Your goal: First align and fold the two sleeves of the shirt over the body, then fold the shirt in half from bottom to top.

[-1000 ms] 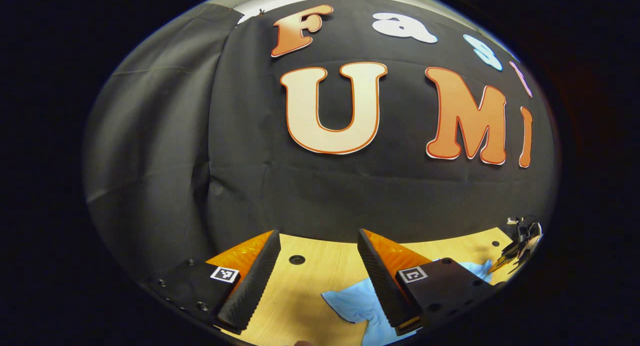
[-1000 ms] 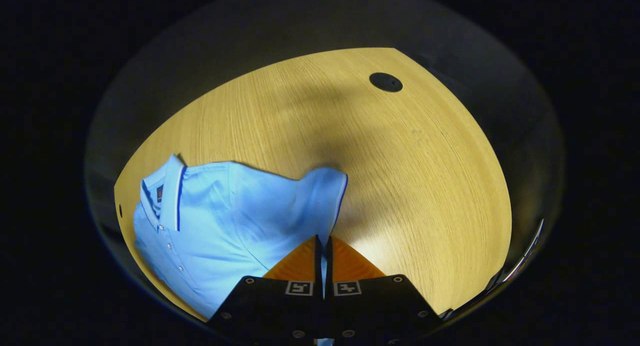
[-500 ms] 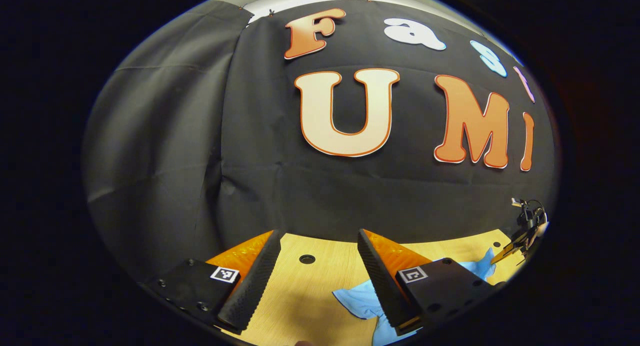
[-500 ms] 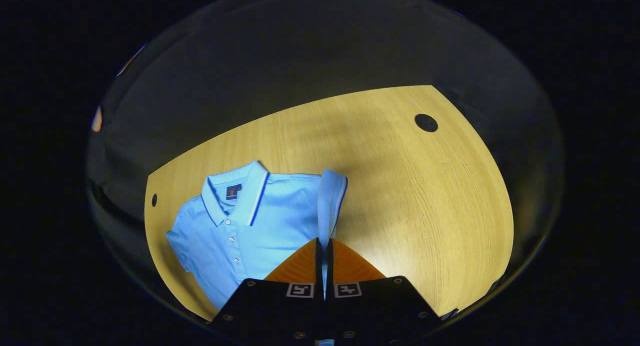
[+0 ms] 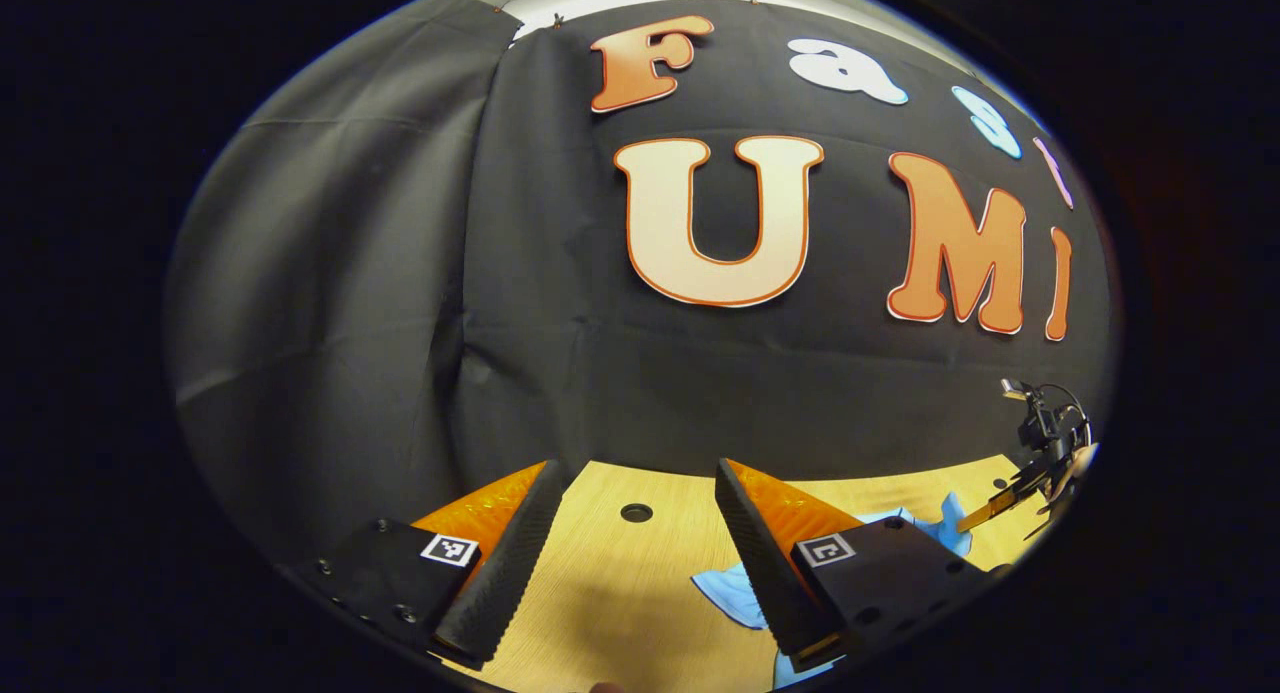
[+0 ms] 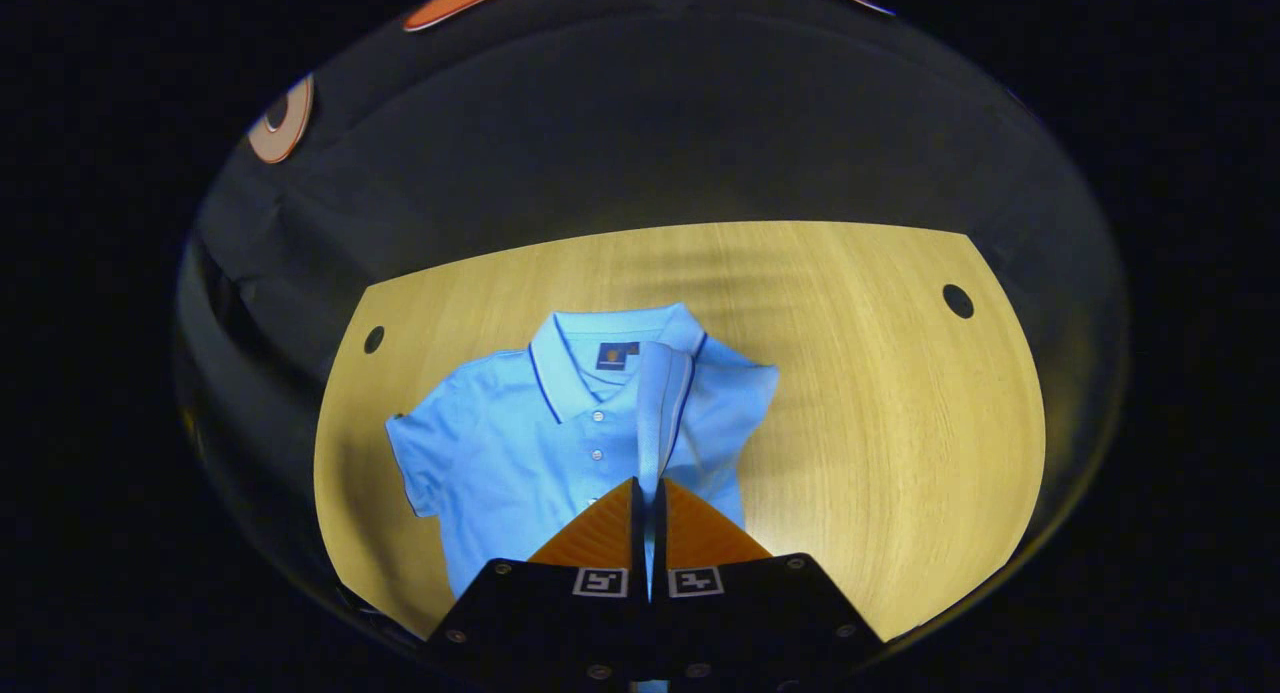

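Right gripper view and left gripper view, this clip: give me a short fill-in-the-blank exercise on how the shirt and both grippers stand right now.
1. The right gripper is shut on the shirt's ____.
2. The left gripper hangs with its jaws ____, gripping nothing.
3. The shirt lies on the wooden table with its buttons facing ____.
4. The shirt's other sleeve lies ____ on the table, not yet folded.

Missing words: sleeve; open; up; flat
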